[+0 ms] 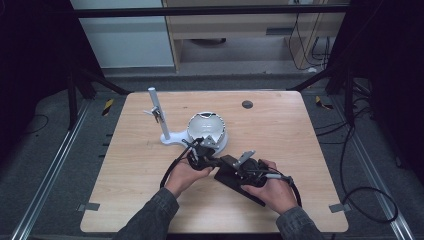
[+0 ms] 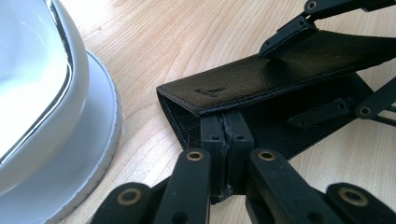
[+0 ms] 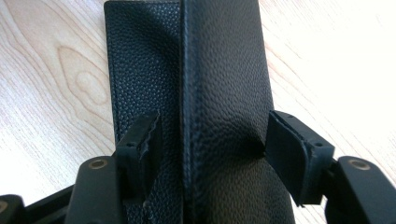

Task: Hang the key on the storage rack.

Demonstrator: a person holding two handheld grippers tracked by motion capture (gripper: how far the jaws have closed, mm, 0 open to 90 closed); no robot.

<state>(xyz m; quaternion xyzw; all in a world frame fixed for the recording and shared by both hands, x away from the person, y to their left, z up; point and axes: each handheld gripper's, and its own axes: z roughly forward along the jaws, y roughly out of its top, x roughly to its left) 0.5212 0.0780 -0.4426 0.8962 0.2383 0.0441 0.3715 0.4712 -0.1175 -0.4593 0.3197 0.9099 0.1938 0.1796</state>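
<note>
A black leather case lies on the wooden table, between the person's two hands. My left gripper is shut on the thin lower flap at the case's open end, its jaws pinched together on the edge. From the other end my right gripper straddles the case's raised upper layer. Its right pad touches the bulging leather. The left pad stands a little off the fold, over the lower flap. In the left gripper view the right gripper reaches over the case.
A white domed object on a round base sits just behind the left gripper, close at its left. A white post on a foot stands beside it. A dark round hole marks the far table.
</note>
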